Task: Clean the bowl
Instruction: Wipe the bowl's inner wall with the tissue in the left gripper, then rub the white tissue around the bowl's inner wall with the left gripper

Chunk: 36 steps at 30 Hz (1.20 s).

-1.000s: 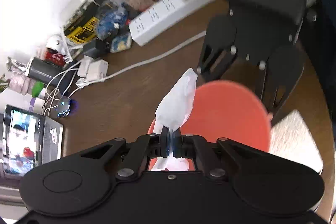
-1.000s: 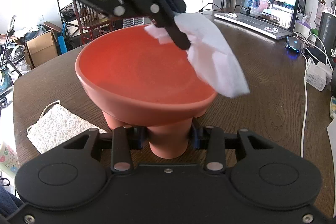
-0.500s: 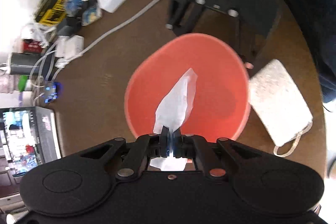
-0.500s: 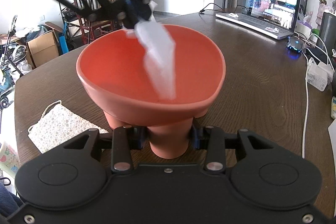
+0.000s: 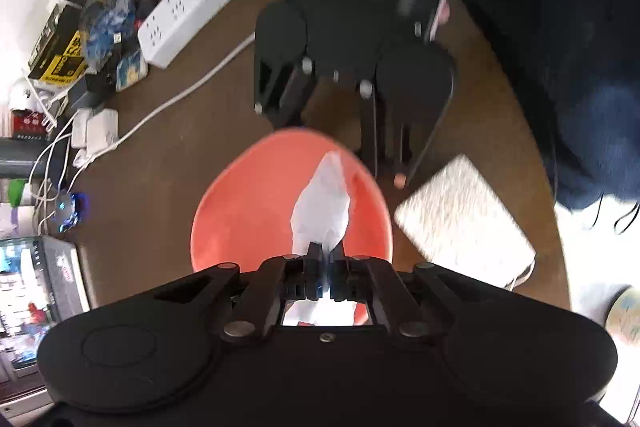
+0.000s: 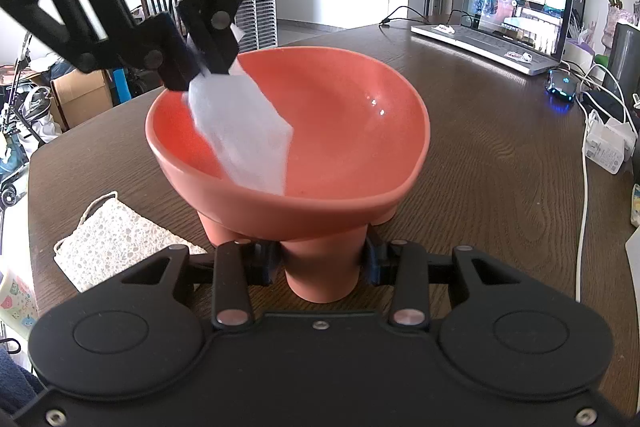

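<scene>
An orange-red bowl (image 6: 344, 131) with a round foot stands on the dark wooden table (image 6: 500, 163). My right gripper (image 6: 320, 259) is shut on the bowl's foot at the near side. My left gripper (image 6: 200, 67) hangs over the bowl's left rim, shut on a white tissue (image 6: 244, 135) that drapes down the inner wall. In the left wrist view the tissue (image 5: 322, 211) hangs from the left gripper (image 5: 326, 259) into the bowl (image 5: 248, 211), with the right gripper (image 5: 384, 163) beyond.
A speckled white sponge cloth (image 6: 116, 243) lies left of the bowl. An open laptop (image 6: 516, 11), a lit mouse (image 6: 562, 89), chargers and white cables (image 6: 584, 187) sit right. A power strip (image 5: 188, 11) and clutter line the wall side.
My left gripper has swept the tissue from the bowl's middle to its left inner wall. The right gripper and the bowl have stayed put.
</scene>
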Tool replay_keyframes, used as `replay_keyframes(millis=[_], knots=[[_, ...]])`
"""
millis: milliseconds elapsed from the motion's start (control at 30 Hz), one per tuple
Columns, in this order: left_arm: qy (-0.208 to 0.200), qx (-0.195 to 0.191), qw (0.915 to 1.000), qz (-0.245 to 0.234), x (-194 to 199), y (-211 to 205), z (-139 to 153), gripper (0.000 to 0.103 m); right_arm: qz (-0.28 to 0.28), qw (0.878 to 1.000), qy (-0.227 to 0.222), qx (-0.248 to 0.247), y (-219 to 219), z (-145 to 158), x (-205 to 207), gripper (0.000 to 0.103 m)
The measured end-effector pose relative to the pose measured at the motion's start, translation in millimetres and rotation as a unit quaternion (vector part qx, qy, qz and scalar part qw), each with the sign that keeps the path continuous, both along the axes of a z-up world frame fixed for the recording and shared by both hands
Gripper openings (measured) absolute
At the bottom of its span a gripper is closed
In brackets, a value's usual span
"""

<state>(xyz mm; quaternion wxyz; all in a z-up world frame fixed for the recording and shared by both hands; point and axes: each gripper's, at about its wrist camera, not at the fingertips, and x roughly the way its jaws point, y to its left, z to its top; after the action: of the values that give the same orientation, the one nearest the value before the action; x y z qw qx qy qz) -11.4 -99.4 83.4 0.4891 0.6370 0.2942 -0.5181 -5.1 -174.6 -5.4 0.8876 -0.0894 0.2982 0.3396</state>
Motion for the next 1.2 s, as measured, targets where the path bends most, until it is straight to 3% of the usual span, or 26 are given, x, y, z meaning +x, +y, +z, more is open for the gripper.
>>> replay_keyframes(millis=[333, 533, 733, 967, 1200], knots=[[-0.002, -0.041, 0.9991, 0.01, 25, -32, -18, 0.003, 0.0, 1.0, 0.0, -0.001, 0, 0, -1, 0.044], [-0.018, -0.023, 0.9989, 0.036, 49, -28, -28, 0.003, -0.001, 1.0, 0.001, 0.0, 0, 0, 0, 0.044], [-0.027, -0.007, 0.9982, 0.054, 47, -1, -25, 0.003, 0.0, 1.0, 0.001, 0.002, -2, 0, 1, 0.044], [-0.008, -0.005, 0.9981, 0.061, 25, 14, -18, 0.003, 0.003, 1.0, 0.002, 0.003, -5, 1, 3, 0.044], [0.049, -0.053, 0.9958, 0.057, 4, 3, -13, 0.003, 0.003, 1.0, 0.001, 0.001, -8, 0, 6, 0.044]])
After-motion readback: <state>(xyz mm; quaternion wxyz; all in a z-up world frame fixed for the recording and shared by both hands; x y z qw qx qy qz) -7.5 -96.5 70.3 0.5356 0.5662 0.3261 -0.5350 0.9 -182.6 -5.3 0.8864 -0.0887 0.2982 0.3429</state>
